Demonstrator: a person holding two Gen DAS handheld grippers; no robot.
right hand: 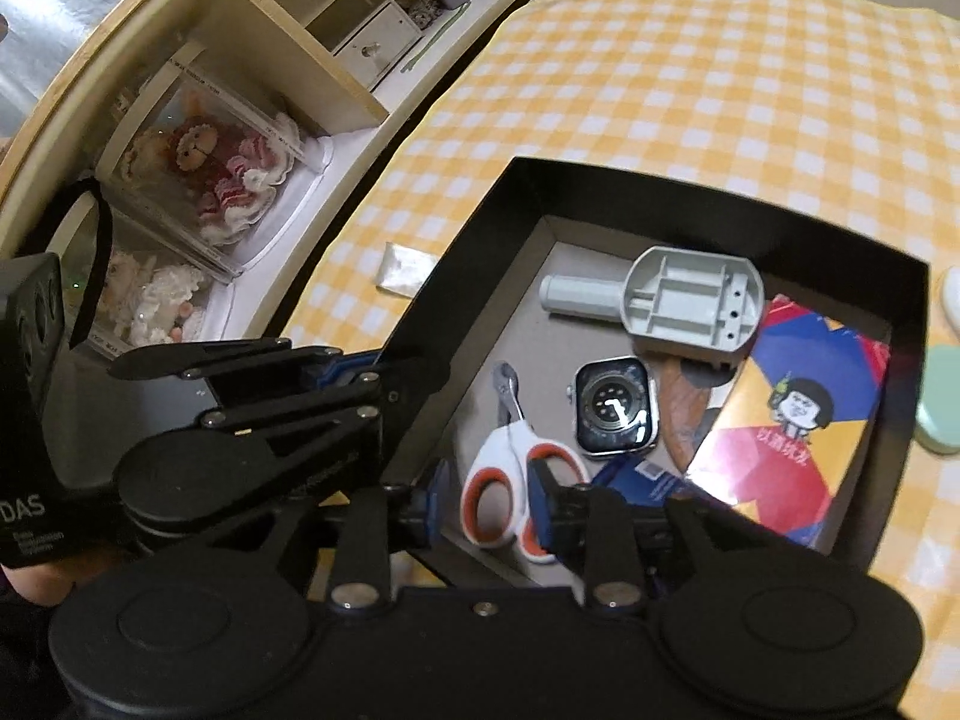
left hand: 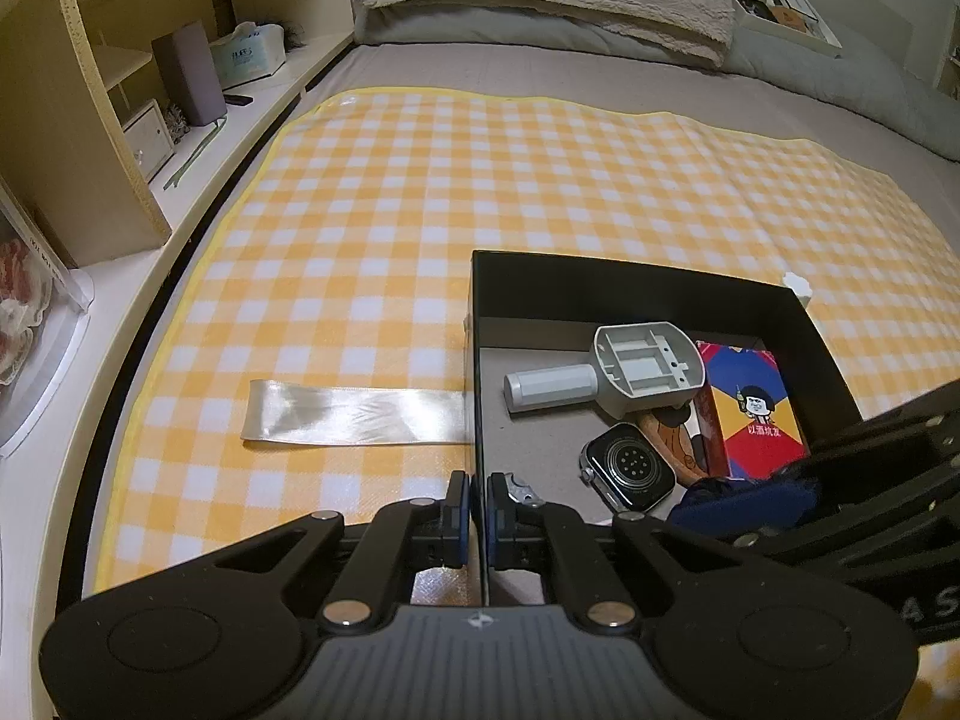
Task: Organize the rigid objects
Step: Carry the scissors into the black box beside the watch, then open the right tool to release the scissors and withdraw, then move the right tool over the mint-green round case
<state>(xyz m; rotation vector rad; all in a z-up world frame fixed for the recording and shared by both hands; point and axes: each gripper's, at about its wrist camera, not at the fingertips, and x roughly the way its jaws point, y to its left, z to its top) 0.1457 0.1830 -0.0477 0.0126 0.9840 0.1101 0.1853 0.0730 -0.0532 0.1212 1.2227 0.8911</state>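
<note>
Nearest in the left wrist view, the left gripper (left hand: 478, 504) was seen clenched on the left wall of the black box (left hand: 477, 360), one pad outside and one inside, so the box was held steady on the checked mat (left hand: 372, 228). In the right wrist view, the right gripper (right hand: 480, 498) was seen with its jaws standing apart around the handles of the white and orange scissors (right hand: 510, 480). The pads did not appear to press on them, and the scissors lay on the box floor, blades pointing away. The step in hand was judged to be the letting go of the scissors inside the box. To do it well, the jaws would have to be spread enough to clear both handle loops and then drawn straight back and up, so that nothing was dragged along. Beyond the scissors, a watch body (right hand: 615, 405) lay face down, then a grey plastic handle part (right hand: 666, 297) and a coloured card box (right hand: 798, 420), all inside the box. Farther left, a strip of pale ribbon (left hand: 354, 414) lay on the mat, reaching the box wall.
</note>
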